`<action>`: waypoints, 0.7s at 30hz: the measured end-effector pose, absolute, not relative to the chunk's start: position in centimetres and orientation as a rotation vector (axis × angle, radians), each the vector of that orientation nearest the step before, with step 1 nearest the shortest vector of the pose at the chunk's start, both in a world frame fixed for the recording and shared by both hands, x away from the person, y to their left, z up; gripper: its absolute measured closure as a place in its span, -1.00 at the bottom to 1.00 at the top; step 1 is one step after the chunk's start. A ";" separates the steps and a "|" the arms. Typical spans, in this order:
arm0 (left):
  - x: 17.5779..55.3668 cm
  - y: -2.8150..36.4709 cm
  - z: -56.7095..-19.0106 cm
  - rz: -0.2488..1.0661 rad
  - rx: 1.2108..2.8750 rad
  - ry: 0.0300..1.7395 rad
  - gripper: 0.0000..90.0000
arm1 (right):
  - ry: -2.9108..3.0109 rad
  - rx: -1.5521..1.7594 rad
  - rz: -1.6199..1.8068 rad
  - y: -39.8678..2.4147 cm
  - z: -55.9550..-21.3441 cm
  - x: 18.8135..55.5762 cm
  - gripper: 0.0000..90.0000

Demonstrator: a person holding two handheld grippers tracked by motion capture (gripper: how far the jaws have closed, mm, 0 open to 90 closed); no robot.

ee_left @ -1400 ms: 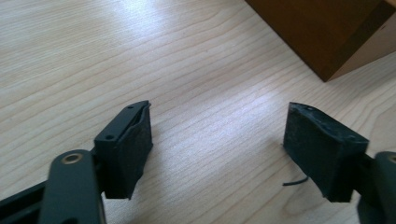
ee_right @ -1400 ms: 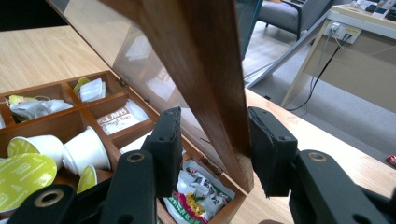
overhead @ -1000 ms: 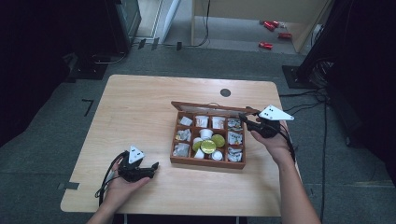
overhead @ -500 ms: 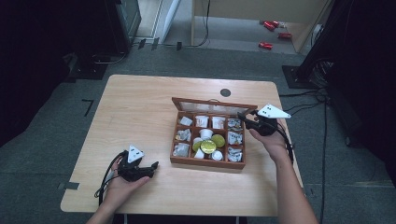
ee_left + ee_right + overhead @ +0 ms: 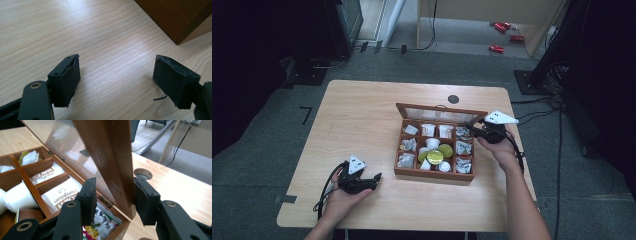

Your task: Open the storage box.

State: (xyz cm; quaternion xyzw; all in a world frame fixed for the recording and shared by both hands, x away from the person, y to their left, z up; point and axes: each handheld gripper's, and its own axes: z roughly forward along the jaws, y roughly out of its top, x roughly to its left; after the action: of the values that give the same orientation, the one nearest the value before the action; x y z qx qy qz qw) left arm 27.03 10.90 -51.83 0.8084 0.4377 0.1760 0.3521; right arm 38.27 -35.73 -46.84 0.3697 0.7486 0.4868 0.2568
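Observation:
A wooden compartment box (image 5: 432, 174) stands on the table, its glass-paned lid (image 5: 439, 111) raised at the back. Inside lie white sachets (image 5: 62, 192), white cups (image 5: 432, 143) and yellow-green capsules (image 5: 435, 156). My right gripper (image 5: 472, 127) is at the lid's right end. In the right gripper view the lid's wooden side rail (image 5: 112, 157) stands between the jaws of this gripper (image 5: 113, 192); the right pad (image 5: 143, 200) lies against the rail, and a gap shows at the left pad. My left gripper (image 5: 376, 177) rests open on the table left of the box, nothing between its jaws (image 5: 116, 75).
A round cable hole (image 5: 453, 99) sits in the tabletop behind the box. The box's near corner (image 5: 180, 17) shows in the left gripper view. Bare wood spreads across the table's left half (image 5: 357, 115). Cables trail from both grippers.
The right gripper has shifted slightly left and lower along the lid's right end. The left gripper and hand have stayed put.

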 end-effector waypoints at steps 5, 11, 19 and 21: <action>27.0 10.9 -51.8 0.457 2.093 1.132 -0.49 | 2.024 1.019 1.353 -36.0 -47.0 38.6 0.26; 27.1 11.0 -51.8 0.451 2.090 1.132 -0.49 | 2.022 1.052 1.391 -36.5 -47.1 39.4 0.32; 27.1 11.0 -51.8 0.448 2.089 1.132 -0.49 | 2.033 1.112 1.394 -36.6 -46.8 39.7 0.44; 27.1 11.0 -51.8 0.446 2.087 1.134 -0.49 | 2.038 1.131 1.398 -36.7 -46.8 39.6 0.52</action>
State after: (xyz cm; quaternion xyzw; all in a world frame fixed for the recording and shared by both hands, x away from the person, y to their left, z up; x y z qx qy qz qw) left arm 27.09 11.02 -51.81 0.8075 0.4388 0.1725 0.3544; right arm 39.57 -36.73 -46.78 0.4069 0.7330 0.5029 0.2103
